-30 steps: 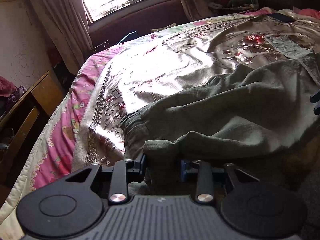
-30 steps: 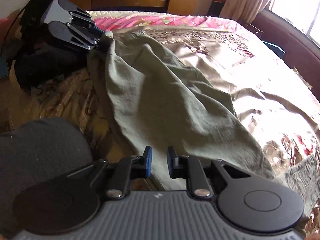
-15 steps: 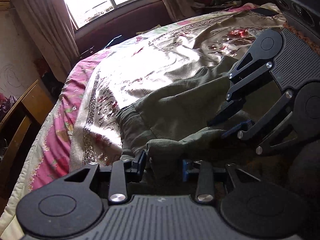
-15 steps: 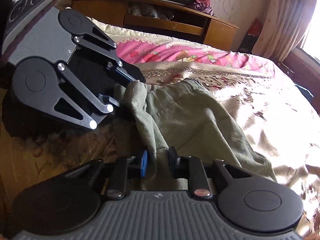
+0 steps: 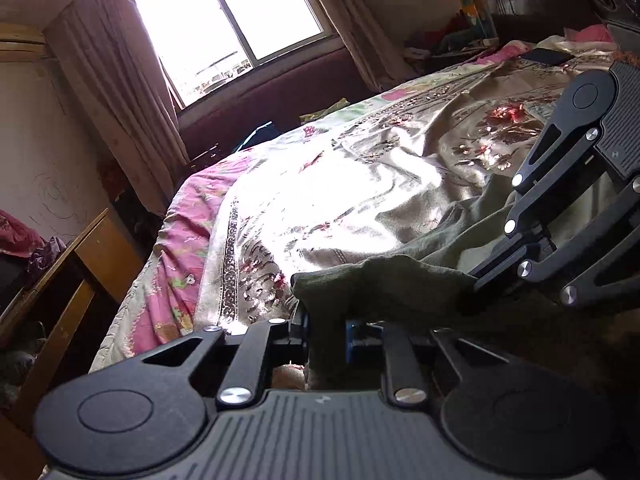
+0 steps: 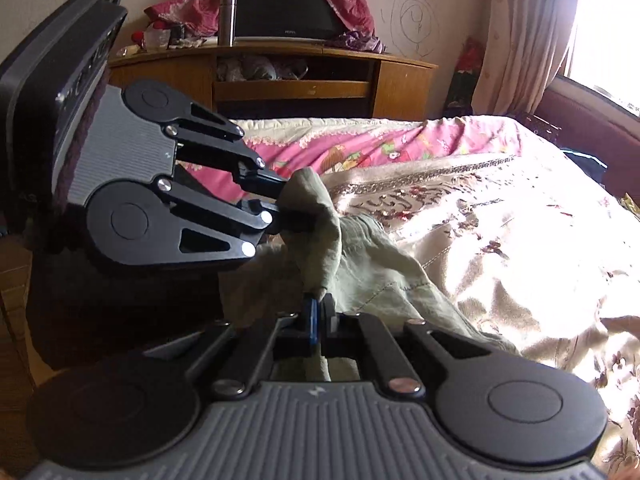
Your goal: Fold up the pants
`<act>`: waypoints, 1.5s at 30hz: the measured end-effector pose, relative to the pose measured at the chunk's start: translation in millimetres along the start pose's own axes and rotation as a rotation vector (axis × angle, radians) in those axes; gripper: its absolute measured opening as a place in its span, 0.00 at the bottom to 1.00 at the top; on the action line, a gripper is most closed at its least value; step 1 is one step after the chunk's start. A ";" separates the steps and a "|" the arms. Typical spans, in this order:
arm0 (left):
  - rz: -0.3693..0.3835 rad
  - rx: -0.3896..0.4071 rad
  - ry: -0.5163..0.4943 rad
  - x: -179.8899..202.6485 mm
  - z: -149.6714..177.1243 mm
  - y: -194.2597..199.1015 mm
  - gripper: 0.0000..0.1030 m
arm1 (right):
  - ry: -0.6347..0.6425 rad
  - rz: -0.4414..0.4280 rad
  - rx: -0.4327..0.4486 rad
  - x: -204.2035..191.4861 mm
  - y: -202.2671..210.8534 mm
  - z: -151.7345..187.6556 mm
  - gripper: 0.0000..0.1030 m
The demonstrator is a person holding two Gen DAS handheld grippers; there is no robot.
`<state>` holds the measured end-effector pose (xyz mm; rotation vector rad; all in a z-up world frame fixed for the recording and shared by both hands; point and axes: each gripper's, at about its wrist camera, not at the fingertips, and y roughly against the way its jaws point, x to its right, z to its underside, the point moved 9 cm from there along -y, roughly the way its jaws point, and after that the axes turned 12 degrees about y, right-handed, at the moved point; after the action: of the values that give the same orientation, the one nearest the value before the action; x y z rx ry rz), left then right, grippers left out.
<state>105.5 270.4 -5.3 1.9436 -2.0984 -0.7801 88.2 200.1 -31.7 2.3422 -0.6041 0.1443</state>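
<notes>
Olive green pants (image 5: 400,280) lie crumpled on the bed, with one edge raised between my two grippers. My left gripper (image 5: 327,332) has a thick fold of that edge between its blue pads, and its jaws are closing on it. The right wrist view shows the left gripper (image 6: 292,204) coming in from the left, pinching a corner of the pants (image 6: 360,264). My right gripper (image 6: 319,316) is shut on a thin fold of the same edge, just below that corner. In the left wrist view the right gripper (image 5: 480,276) reaches in from the right and grips the cloth close by.
A shiny gold floral bedspread (image 5: 360,184) covers the bed over a pink quilt (image 5: 176,248). A dark phone (image 5: 546,56) lies at the far end. A wooden cabinet (image 6: 300,88) with a TV (image 6: 280,0) stands past the bed's foot. The window (image 5: 240,20) is bright.
My right gripper swung across to the left gripper and shut on the pants' edge. The left jaws narrowed on their fold. Both grippers rose a little, lifting the edge.
</notes>
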 end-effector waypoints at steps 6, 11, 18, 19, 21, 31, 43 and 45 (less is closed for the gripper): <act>-0.097 -0.153 -0.007 -24.7 62.1 -14.3 0.34 | 0.078 -0.043 -0.131 -45.1 -57.2 21.1 0.06; -0.170 -0.154 0.034 -29.0 77.5 13.7 0.42 | 0.166 -0.029 -0.124 -62.8 -59.5 34.0 0.11; -0.167 -0.002 0.122 -19.4 36.9 33.7 0.43 | 0.131 -0.027 -0.119 -58.5 -48.7 35.6 0.20; -0.142 -0.002 0.121 -10.8 34.5 30.2 0.44 | 0.120 -0.022 -0.123 -56.1 -45.9 37.1 0.20; -0.094 -0.060 0.091 14.1 42.1 12.4 0.45 | 0.091 0.007 -0.136 -45.9 -31.2 45.3 0.20; -0.057 -0.184 0.095 54.6 45.3 -3.7 0.45 | -0.421 0.358 -0.238 108.4 87.8 150.8 0.27; 0.336 -0.145 0.129 258.9 -25.5 -29.0 0.48 | -0.863 0.733 -0.298 299.8 140.5 267.6 0.44; 0.341 -0.149 0.086 281.2 -29.2 -35.8 0.49 | -0.883 0.732 -0.312 313.2 120.3 276.2 0.45</act>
<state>113.5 -9.3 -59.2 1.4636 -2.1688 -0.7417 292.4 -180.3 -81.5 1.6938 -1.7449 -0.6436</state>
